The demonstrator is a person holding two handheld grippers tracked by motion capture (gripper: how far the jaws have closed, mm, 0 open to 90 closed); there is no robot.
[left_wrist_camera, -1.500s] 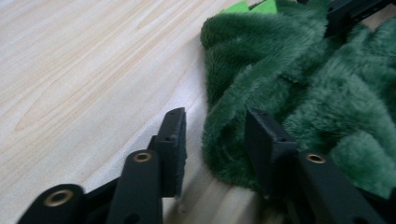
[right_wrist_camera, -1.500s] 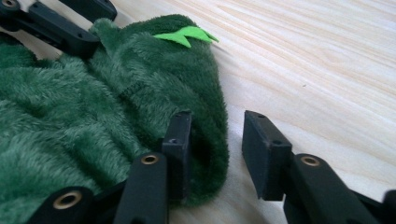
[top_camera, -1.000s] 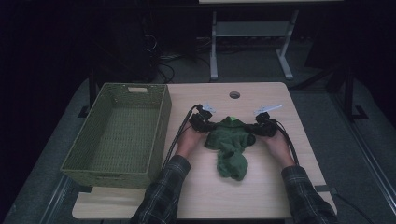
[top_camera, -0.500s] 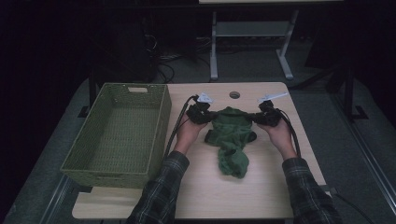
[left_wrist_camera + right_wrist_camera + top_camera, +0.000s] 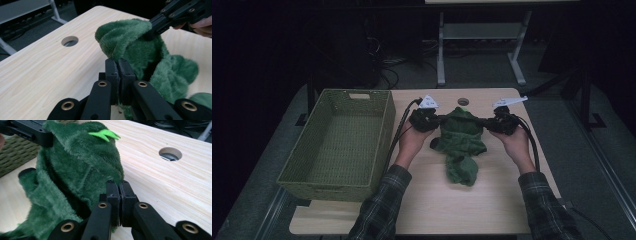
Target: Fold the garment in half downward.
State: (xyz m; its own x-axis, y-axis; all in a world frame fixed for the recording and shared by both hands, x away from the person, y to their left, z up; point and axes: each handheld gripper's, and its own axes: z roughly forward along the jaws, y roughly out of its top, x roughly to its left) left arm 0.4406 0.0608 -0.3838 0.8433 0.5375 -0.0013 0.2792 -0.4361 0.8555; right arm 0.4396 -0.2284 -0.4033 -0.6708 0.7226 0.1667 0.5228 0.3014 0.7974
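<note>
Both tools, left and right, pinch the green plush cloth

Overhead plus two close gripper cameras

Dim, underexposed high view with black surroundings; brighter, sharper gripper views, blurred backgrounds.

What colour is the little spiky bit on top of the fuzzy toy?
Bright lime green, lighter than the dark green toy under it. The spiky bit shows best in the right gripper view.
</note>
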